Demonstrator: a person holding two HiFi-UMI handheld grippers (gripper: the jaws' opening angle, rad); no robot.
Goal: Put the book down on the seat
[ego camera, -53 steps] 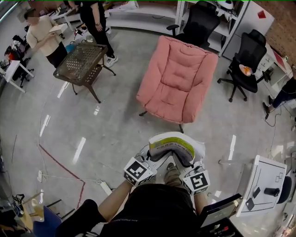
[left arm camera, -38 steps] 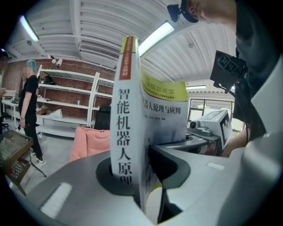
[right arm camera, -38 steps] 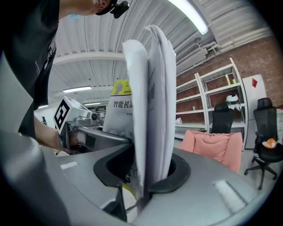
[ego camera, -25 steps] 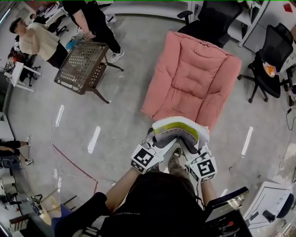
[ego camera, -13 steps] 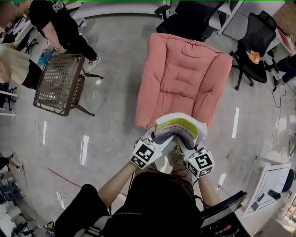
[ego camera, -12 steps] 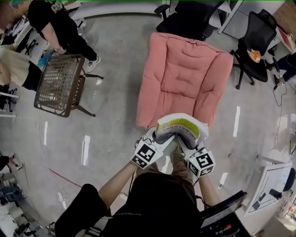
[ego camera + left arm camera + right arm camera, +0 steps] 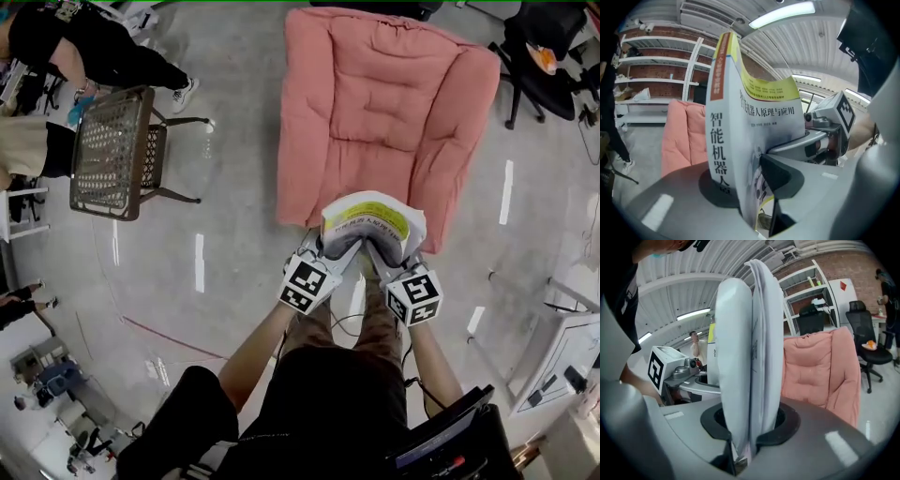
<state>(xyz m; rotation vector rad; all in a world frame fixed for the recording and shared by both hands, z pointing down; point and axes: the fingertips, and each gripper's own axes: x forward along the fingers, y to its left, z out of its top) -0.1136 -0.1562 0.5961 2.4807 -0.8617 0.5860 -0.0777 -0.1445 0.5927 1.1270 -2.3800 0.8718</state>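
Note:
A thick white book with a yellow band (image 7: pixel 372 223) is held spine up between both grippers, at the front edge of the pink cushioned chair's seat (image 7: pixel 375 122). My left gripper (image 7: pixel 339 249) is shut on the book's (image 7: pixel 740 117) left end; its jaws have just been opening a little, with the book still between them. My right gripper (image 7: pixel 379 253) is shut on the right end of the book (image 7: pixel 750 343); its jaws have just been closing on it. The chair (image 7: pixel 820 366) stands close behind the book. The jaws in the left gripper view (image 7: pixel 740 187) and the right gripper view (image 7: pixel 747 427) straddle the book.
A brown wicker side table (image 7: pixel 112 150) stands to the left of the chair, with people (image 7: pixel 84 47) beside it. A black office chair (image 7: pixel 553 47) is at the upper right. A white desk (image 7: pixel 567 347) sits at the lower right. Grey floor lies between.
Both grippers have carried the book forward and down. The pink chair is now much nearer, and the book overlaps the seat's front edge.

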